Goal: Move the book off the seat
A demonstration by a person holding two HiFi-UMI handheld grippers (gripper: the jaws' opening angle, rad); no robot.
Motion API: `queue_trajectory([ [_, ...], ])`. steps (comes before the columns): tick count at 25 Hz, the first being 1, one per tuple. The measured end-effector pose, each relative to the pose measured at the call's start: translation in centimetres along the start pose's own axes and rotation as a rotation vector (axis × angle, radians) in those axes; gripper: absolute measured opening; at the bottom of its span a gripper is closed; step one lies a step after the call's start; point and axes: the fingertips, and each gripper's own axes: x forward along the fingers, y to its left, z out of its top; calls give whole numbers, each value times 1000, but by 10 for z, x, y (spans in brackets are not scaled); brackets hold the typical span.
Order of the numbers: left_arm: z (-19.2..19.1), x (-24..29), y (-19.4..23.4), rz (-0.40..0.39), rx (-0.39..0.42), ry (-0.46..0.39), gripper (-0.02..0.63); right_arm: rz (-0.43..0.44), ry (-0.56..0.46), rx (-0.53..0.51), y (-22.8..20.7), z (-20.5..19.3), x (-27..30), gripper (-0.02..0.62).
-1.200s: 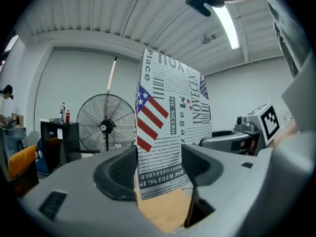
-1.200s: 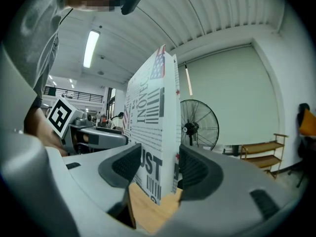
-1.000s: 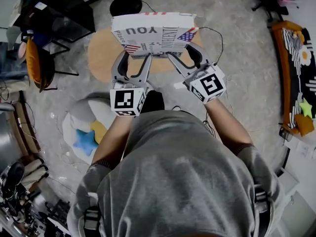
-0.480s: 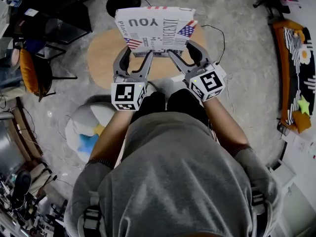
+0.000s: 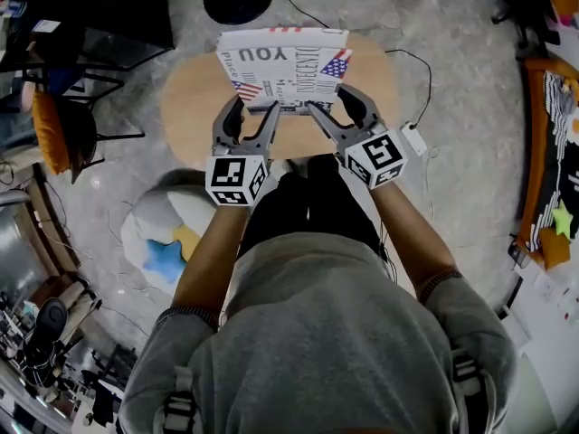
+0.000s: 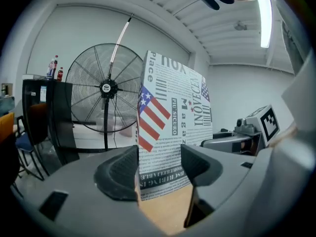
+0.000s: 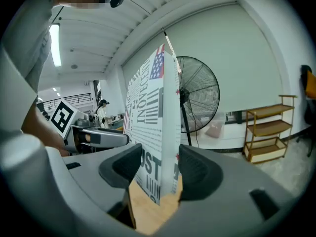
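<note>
Left tool (image 5: 254,107) and right tool (image 5: 330,100), seen from the head camera, each clamp the near edge of the book (image 5: 282,66), left one at its left part, right one at its right. That printed cover with a flag patch sits over the oval wooden table (image 5: 185,107); whether it touches the wood cannot be told. Around the table lies a grey mottled floor (image 5: 452,89), with a pale cushion (image 5: 167,242) bearing a blue star near the person's left side.

Along the left tool's jaws, both dark pads press the book's two faces, so the book stands upright between them with wood showing below. Behind stand a large pedestal fan (image 6: 106,88) and a black cabinet (image 6: 49,117), against a plain pale wall.

Along the right tool's jaws, the pads likewise pinch the book, seen nearly edge-on. A wooden shelf (image 7: 269,127) stands at the far right under a ribbed white ceiling (image 7: 128,14).
</note>
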Motion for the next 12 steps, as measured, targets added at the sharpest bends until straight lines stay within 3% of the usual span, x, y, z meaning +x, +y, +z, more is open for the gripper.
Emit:
queue_trajectory([
  [12,-142,88,82,100,-150,185,296,82,187,152,-61,-128,112,242],
])
